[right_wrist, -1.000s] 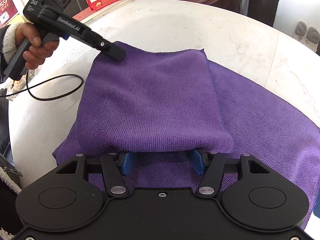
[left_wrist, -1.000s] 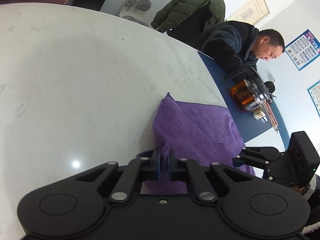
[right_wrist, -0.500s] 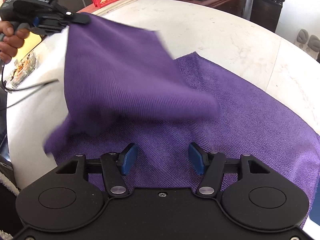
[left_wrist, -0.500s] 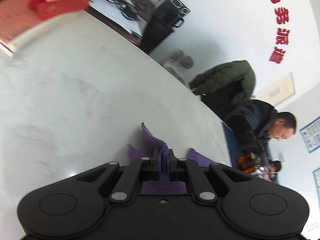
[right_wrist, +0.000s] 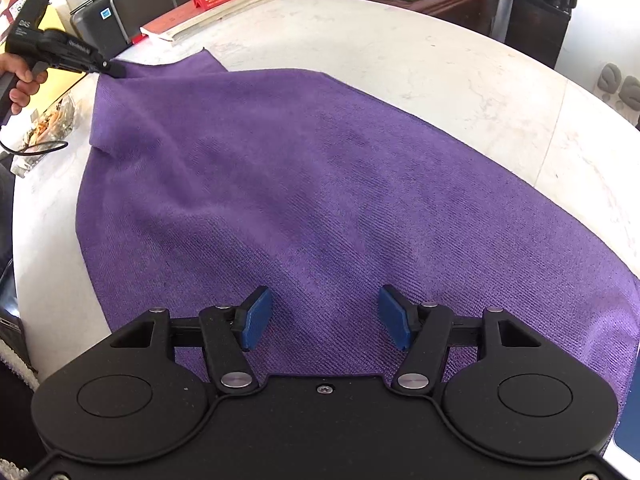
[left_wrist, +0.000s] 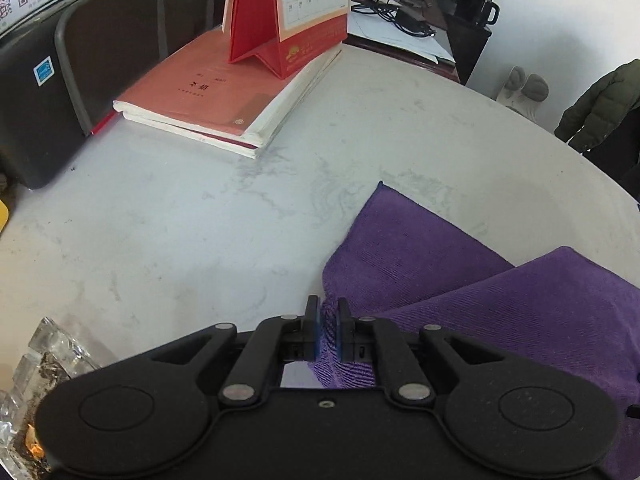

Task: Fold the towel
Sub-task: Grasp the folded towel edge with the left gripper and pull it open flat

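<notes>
Unfolded again, the purple towel (right_wrist: 320, 200) now lies spread in a single layer over the white marble table (right_wrist: 440, 72), where a second ago its top half lay doubled over. Its far left corner is pinched between the narrow jaws of the left gripper (left_wrist: 328, 330), held up just above the tabletop near the red desk calendar (left_wrist: 288, 12) and books (left_wrist: 208, 100). Over the near edge, the right gripper (right_wrist: 324, 316) hovers with jaws wide, gripping nothing.
</notes>
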`<control>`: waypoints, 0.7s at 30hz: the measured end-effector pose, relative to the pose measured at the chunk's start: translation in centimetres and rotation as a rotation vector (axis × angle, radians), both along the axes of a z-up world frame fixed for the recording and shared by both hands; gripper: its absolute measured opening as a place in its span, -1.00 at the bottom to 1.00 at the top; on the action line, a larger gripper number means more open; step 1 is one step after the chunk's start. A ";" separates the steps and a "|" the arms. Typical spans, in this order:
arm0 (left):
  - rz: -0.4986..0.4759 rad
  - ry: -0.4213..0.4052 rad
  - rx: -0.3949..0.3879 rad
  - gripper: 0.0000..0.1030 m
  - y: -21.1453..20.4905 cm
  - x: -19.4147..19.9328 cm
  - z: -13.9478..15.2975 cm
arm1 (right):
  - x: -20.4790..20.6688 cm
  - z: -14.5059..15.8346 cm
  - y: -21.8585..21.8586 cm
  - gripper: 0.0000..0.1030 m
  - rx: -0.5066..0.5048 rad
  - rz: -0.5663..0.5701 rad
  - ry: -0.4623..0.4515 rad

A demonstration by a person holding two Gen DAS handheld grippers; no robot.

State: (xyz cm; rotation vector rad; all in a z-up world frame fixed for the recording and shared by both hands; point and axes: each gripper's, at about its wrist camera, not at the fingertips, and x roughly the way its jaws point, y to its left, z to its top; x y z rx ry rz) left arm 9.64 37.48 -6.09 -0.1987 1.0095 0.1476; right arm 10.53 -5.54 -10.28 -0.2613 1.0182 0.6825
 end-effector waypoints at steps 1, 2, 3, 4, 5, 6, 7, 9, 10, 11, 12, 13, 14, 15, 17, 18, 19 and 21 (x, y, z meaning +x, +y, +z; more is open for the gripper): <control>0.000 0.005 0.017 -0.83 -0.2 0.0 0.0 | -0.1 0.0 0.0 0.15 0.000 -0.001 0.000; 0.006 0.004 0.032 -0.81 -0.2 -0.1 0.1 | -0.2 0.1 0.0 0.15 0.000 -0.002 -0.001; 0.022 -0.006 0.044 -0.80 0.0 -0.3 0.5 | -0.2 0.1 0.0 0.15 0.000 -0.003 -0.001; 0.040 -0.017 0.051 -0.80 0.2 -0.4 0.9 | -0.2 0.1 0.0 0.15 0.000 -0.004 -0.001; 0.056 -0.028 0.050 -0.80 0.6 -0.4 1.3 | -0.2 0.1 0.0 0.16 -0.001 -0.003 -0.002; 0.065 -0.036 0.054 -0.80 0.9 -0.3 1.7 | -0.3 0.1 0.0 0.16 -0.002 -0.001 -0.004; 0.074 -0.043 0.062 -0.80 1.1 -0.3 2.0 | -0.3 0.2 0.0 0.16 -0.002 0.000 -0.004; 0.095 -0.057 0.078 -0.80 1.6 -0.4 3.0 | -0.4 0.2 -0.1 0.16 0.001 0.000 -0.005; 0.103 -0.070 0.081 -0.80 1.7 -0.6 3.6 | -0.4 0.2 -0.2 0.17 0.003 0.001 -0.006; 0.101 -0.083 0.080 -0.80 1.6 -0.9 4.2 | -0.4 0.1 -0.4 0.17 0.005 0.001 -0.006; 0.091 -0.100 0.077 -0.80 1.3 -1.4 5.0 | -0.4 0.1 -0.4 0.17 0.006 0.002 -0.008; 0.068 -0.112 0.068 -0.78 0.7 -1.9 5.5 | -0.4 0.1 -0.4 0.17 0.006 0.002 -0.010; 0.031 -0.123 0.052 -0.73 -0.2 -2.4 6.0 | -0.5 0.1 -0.4 0.18 0.006 0.003 -0.012; -0.005 -0.130 0.033 -0.70 -1.1 -3.0 6.4 | -0.5 0.1 -0.3 0.18 0.005 0.004 -0.014; -0.105 -0.125 -0.025 -0.64 -3.7 -4.1 6.5 | -0.6 0.1 -0.3 0.19 0.001 0.008 -0.018; -0.152 -0.115 -0.054 -0.64 -5.3 -4.7 6.3 | -0.6 0.1 -0.3 0.20 0.000 0.011 -0.020; -0.200 -0.099 -0.082 -0.64 -6.9 -5.2 5.8 | -0.6 0.1 -0.3 0.20 -0.001 0.013 -0.020; -0.297 -0.061 -0.126 -0.64 -10.2 -5.8 4.4 | -0.7 0.1 -0.3 0.21 -0.004 0.018 -0.022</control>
